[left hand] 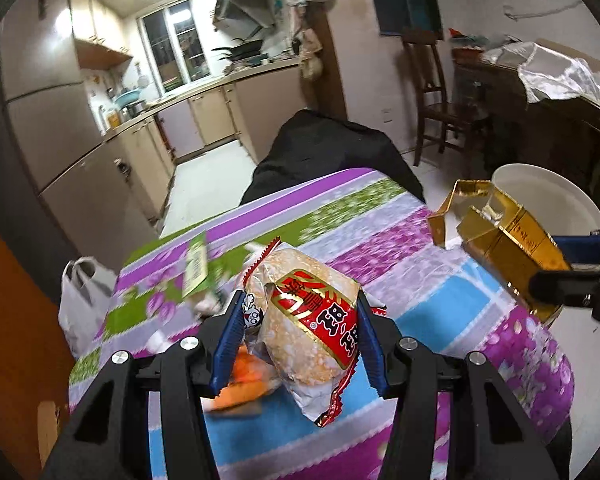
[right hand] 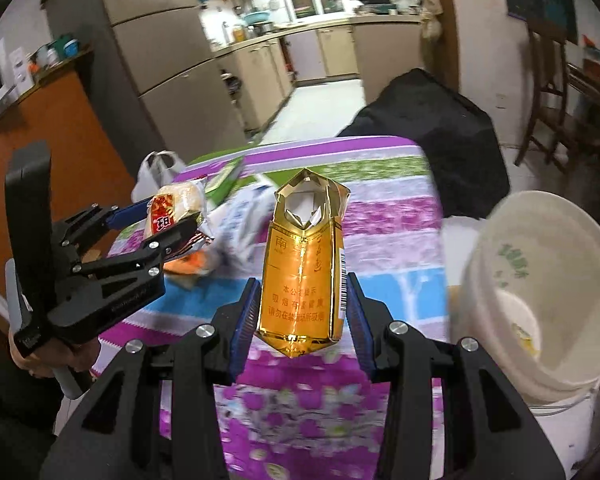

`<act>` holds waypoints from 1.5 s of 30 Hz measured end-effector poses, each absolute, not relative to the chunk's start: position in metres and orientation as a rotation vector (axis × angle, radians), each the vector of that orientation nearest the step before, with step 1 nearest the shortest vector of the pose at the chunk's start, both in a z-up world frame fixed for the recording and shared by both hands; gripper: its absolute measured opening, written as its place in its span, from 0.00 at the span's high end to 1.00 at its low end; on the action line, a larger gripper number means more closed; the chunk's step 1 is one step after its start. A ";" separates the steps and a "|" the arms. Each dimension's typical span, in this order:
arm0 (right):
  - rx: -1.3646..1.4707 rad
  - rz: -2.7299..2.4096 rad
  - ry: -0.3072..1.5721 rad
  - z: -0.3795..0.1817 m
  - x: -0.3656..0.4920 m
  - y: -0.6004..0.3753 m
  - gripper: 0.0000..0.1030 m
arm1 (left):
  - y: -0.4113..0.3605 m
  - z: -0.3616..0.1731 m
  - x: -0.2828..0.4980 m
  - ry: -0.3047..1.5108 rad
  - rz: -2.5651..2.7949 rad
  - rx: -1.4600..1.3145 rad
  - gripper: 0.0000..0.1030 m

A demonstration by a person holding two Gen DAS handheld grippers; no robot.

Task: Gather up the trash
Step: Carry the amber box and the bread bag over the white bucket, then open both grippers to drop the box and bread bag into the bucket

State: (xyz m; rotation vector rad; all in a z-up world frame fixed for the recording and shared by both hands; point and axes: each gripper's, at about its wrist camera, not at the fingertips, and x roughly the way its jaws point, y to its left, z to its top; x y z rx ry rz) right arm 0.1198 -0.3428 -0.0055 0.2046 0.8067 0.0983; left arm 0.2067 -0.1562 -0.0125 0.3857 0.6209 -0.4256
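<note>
Glossy gold faceted carton [right hand: 302, 264], crinkled plastic snack wrapper [left hand: 308, 324].

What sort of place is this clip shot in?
Most likely a lived-in home: a kitchen counter with cabinets, a tall fridge, and a table under a floral cloth.

Snack wrapper [left hand: 308, 320]: crinkled clear plastic, red label with white characters, pale round cake inside; pinched at both sides, raised above the floral tablecloth. Gold cigarette box [right hand: 300, 276]: glossy, opened and torn at the top flap, upright, clamped by its narrow sides beside the white bucket [right hand: 540, 280]. Orange scrap [left hand: 240, 392], green packet [left hand: 196, 264]: lying on the cloth.
</note>
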 end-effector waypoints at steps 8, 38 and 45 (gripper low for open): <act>0.241 -0.072 0.800 0.007 0.106 -0.420 0.60 | -0.236 -0.014 0.211 0.590 -0.523 0.448 0.48; 0.282 -0.325 1.118 0.002 0.096 -0.608 0.59 | -0.558 -0.052 0.230 0.716 -1.255 0.806 0.48; 0.326 -0.288 1.131 -0.012 0.106 -0.610 0.59 | -0.570 -0.074 0.239 0.736 -1.256 0.814 0.48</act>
